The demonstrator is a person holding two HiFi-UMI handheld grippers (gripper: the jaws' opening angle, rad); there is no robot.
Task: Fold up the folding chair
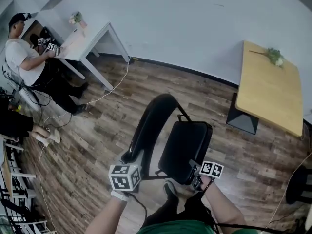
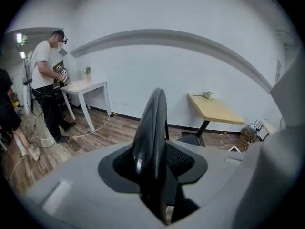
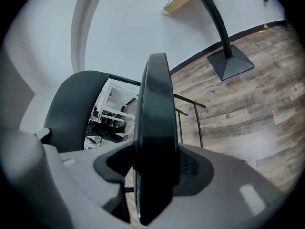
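Note:
A black folding chair stands on the wood floor in the head view, its curved backrest (image 1: 151,123) to the left and its padded seat (image 1: 186,147) to the right, tipped up steeply. My left gripper (image 1: 131,159) is shut on the lower end of the backrest; in the left gripper view the backrest (image 2: 151,128) runs edge-on between the jaws of that gripper (image 2: 155,178). My right gripper (image 1: 195,173) is shut on the near edge of the seat; in the right gripper view the seat (image 3: 155,123) fills the gap of the gripper (image 3: 155,178), with the backrest (image 3: 71,109) behind at left.
A light wooden table (image 1: 270,89) on a black base (image 1: 242,118) stands at the right. A white table (image 1: 95,35) is at the far left with a person (image 1: 22,57) working at it. A cable (image 1: 109,89) trails across the floor. Racks (image 1: 19,194) line the left edge.

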